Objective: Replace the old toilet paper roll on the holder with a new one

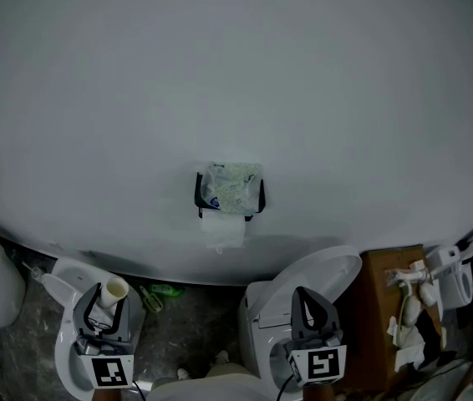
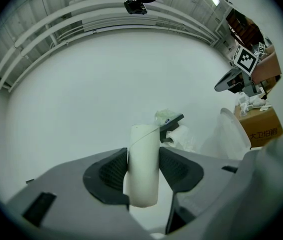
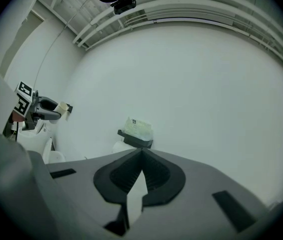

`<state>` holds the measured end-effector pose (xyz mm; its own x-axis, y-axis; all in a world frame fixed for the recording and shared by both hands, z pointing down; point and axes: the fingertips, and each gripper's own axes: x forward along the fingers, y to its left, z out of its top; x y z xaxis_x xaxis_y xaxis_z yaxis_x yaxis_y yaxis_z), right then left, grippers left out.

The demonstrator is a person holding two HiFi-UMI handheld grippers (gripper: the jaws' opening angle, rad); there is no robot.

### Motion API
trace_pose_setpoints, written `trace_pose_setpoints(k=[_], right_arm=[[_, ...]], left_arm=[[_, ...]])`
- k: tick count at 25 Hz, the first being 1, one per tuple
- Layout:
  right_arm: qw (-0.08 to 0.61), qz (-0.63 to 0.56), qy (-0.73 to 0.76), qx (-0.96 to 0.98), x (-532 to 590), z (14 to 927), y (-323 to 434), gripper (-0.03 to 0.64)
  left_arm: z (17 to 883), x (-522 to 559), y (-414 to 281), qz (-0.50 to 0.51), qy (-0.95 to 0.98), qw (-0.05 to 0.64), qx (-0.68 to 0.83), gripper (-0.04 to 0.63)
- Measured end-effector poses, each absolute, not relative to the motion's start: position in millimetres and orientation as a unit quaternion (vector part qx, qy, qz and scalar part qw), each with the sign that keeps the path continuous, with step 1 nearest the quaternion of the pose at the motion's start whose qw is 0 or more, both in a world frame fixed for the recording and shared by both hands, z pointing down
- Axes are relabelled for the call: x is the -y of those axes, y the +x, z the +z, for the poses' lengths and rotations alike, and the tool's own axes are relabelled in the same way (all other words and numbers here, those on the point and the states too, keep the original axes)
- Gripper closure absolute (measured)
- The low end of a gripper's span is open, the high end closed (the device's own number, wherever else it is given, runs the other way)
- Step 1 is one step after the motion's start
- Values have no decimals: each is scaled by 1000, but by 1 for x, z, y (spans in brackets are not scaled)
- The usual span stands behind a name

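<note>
Clamping the bare cardboard tube (image 2: 144, 151) in the left gripper (image 2: 144, 171), with the right gripper (image 3: 141, 160) clenched empty (a full-looking roll (image 1: 222, 228) sits on the wall holder (image 1: 198, 194)), probably leaving 1 move: discarding that tube.

A holder (image 1: 199, 195) is fixed on the wall (image 1: 236, 73), a packet (image 1: 232, 184) laid on top of it and a paper roll (image 1: 222, 228) hung beneath it. On the floor (image 1: 195, 316), one toilet (image 1: 61, 278) is set at the left, another (image 1: 320, 270) at the right, with a cardboard box (image 1: 378, 307) just right of the latter. A cardboard tube (image 1: 116, 291) is held in the left gripper (image 1: 109, 297), over the left toilet.
</note>
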<state>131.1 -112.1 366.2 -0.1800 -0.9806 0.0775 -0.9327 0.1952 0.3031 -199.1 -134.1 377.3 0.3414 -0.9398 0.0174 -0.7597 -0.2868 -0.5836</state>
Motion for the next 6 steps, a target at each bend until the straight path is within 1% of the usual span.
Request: trace_pose_setpoints(k=[6], right_arm=[[126,-99,623,766,108,366,122,618]], left_arm=[[383,131,-205,-189,-783,230,-547,397]])
